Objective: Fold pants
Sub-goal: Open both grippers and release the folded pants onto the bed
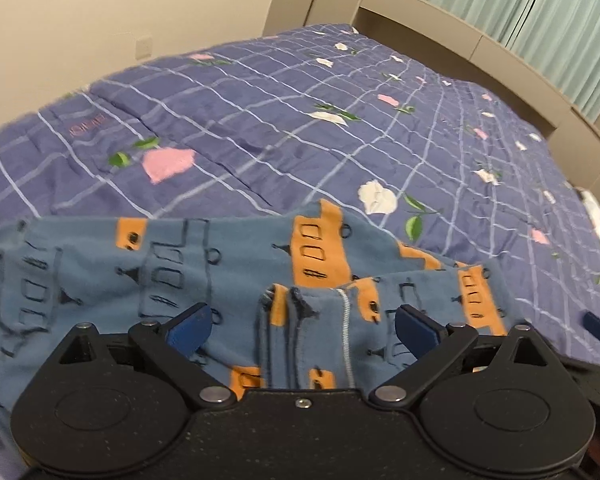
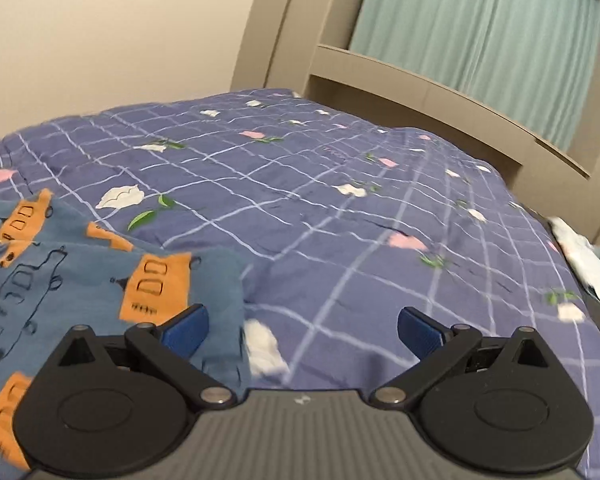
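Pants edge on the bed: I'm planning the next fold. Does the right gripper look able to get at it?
Probably yes: the right gripper is open, and the pants edge lies by its left finger, nothing covering it.

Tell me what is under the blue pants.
The blue pants lie on the purple checked quilt with flower prints. Whatever quilt pattern, or anything else, sits beneath the fabric is covered and cannot be seen.

We see the pants, blue with orange house prints, lying rumpled and partly folded just ahead of the left claw, seam and hem edge between its open jaws.
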The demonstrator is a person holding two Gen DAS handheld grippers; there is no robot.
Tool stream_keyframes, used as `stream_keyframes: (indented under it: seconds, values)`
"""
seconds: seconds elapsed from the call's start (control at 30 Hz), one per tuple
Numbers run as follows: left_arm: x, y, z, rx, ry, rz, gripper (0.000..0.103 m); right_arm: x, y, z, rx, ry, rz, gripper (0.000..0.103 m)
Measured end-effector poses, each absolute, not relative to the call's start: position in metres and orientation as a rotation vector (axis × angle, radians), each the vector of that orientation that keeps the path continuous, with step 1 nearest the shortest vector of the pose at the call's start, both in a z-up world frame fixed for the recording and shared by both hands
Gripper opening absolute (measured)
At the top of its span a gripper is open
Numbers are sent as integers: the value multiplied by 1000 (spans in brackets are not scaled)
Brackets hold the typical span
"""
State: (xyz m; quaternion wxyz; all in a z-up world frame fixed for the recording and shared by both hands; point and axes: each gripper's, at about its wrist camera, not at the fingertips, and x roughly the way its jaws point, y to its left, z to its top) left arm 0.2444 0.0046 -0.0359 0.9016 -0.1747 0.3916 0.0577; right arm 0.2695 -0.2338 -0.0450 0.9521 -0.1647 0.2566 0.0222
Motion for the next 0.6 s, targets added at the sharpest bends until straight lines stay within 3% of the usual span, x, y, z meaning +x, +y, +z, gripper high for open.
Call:
stream_keyframes:
  seconds: [0.33, 0.6]
  values:
    - [250, -5, -49, -82, 867, 254, 101, 211, -240, -41, -308, 538, -12, 103]
    - [232, 1, -23, -130, 829, 271, 102, 168, -239, -35, -217, 517, -3, 103]
